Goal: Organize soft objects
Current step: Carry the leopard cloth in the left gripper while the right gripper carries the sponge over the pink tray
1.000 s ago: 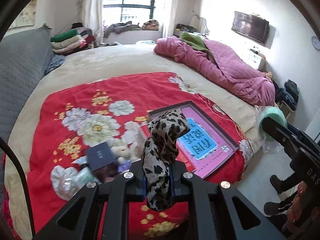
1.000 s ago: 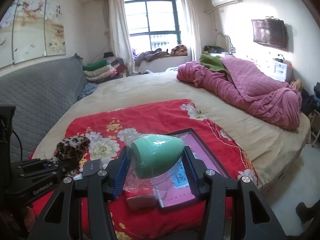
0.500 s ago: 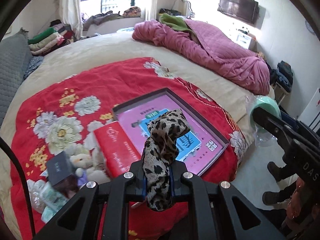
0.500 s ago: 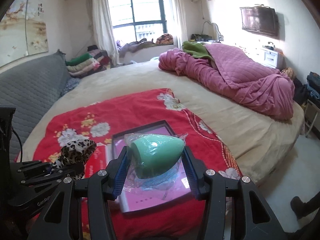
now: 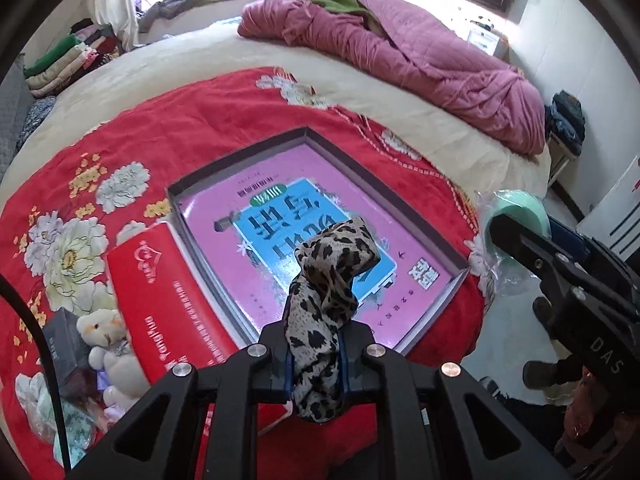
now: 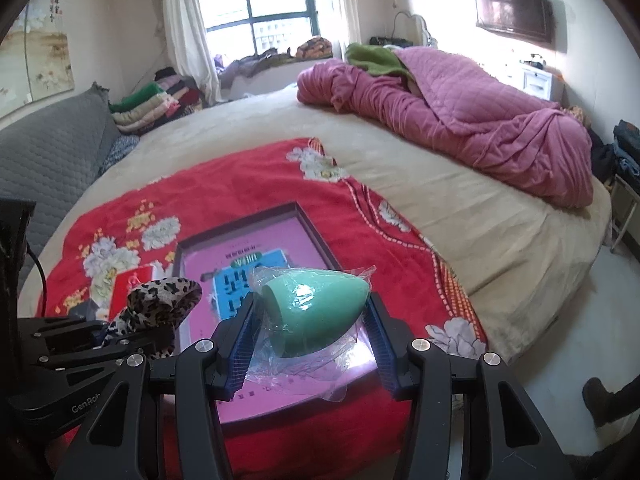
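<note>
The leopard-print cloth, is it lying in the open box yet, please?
No, the leopard-print cloth is clamped in the left tongs above the box.

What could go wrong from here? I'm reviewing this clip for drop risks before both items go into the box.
The green egg-shaped sponge sits in a loose, slick plastic wrap between the right gripper pads, so it might slip. The leopard-print scarf sticks up limp above the left gripper and could snag on the open box rim, landing partly outside.
</note>
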`<state>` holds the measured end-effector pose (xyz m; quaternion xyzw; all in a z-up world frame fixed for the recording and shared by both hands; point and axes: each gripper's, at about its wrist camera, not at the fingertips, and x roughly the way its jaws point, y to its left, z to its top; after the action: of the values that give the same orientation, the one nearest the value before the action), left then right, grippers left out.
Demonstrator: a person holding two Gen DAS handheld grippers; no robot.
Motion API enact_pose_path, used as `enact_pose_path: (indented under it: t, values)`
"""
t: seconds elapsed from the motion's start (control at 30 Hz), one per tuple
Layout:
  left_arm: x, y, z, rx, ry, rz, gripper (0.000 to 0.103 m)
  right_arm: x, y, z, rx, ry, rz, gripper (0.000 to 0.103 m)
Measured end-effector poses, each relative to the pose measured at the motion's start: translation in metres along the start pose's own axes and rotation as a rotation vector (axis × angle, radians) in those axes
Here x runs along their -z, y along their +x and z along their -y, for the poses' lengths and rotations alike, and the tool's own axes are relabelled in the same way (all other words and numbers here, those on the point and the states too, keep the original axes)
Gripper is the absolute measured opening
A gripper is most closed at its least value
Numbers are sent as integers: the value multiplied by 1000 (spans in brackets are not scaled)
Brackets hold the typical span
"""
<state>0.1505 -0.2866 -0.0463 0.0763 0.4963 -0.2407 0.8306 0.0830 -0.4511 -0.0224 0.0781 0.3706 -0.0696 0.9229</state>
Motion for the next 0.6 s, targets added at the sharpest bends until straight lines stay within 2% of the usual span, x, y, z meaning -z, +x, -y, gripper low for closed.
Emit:
enact_pose_path:
  t: [0.43, 0.6]
  values:
    - [-9, 42, 16, -11, 62, -93, 16, 9, 52, 3, -22, -28, -116, 53]
    - [-10, 54, 16, -19, 52, -120, 16, 13, 72, 4, -31, -58, -166, 53]
